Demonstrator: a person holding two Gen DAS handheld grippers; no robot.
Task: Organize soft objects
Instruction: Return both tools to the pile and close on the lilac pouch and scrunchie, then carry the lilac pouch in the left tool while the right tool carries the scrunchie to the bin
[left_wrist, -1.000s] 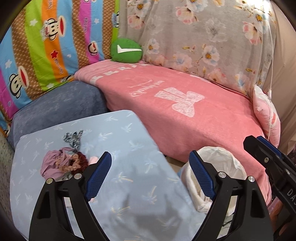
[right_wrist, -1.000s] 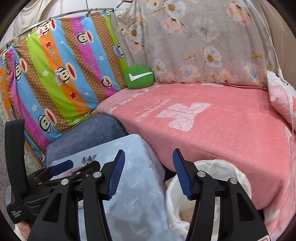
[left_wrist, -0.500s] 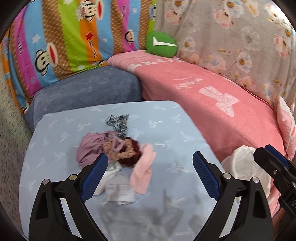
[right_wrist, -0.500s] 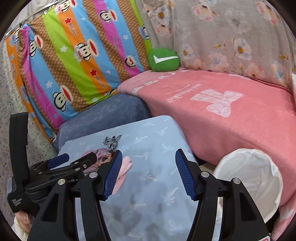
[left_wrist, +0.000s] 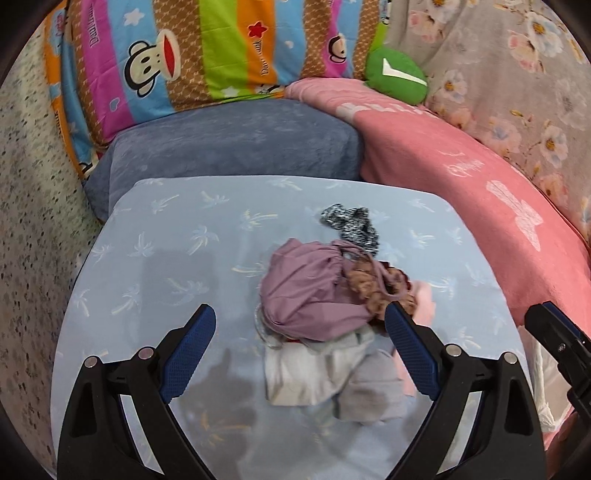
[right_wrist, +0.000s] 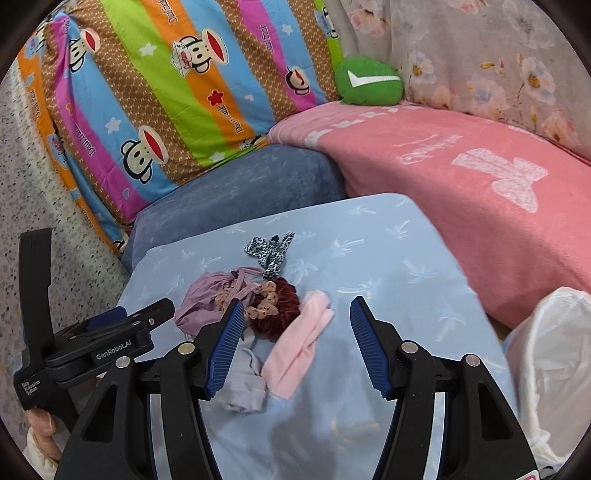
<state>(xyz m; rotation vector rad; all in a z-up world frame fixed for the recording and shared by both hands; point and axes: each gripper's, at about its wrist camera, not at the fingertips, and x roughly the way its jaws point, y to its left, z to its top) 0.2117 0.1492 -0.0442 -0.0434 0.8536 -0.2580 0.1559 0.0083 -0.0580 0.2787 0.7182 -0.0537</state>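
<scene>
Two grippers now hang over the pale blue cushion (left_wrist: 155, 236), where a second ago both cameras looked mostly at the pink blanket (right_wrist: 461, 177) and the white-lined bin (right_wrist: 546, 354); the small pile of soft things has come from the cushion's near-left corner of the picture to the middle of the left wrist view. That puts the work within reach: nothing is picked up yet, and the first grasp looks like the step at hand. The pile sits near the middle of the cushion, a little toward its right edge: a mauve drawstring pouch (left_wrist: 314, 291) on top of pale grey cloth (left_wrist: 325, 373), a brown and a dark red scrunchie (right_wrist: 280, 306) touching it, a pink folded cloth (right_wrist: 299, 343) just beside them, and a black-and-white patterned band (left_wrist: 351, 221) lying toward the far edge. The left gripper (left_wrist: 301, 350) tilts steeply down, its jaws having just widened to nearly full spread, framing the pouch with nothing between the pads pressed. The right gripper (right_wrist: 297, 347) tilts down too, about half open and empty, over the pink cloth. The bin stands off the cushion's right edge, likely the destination.
</scene>
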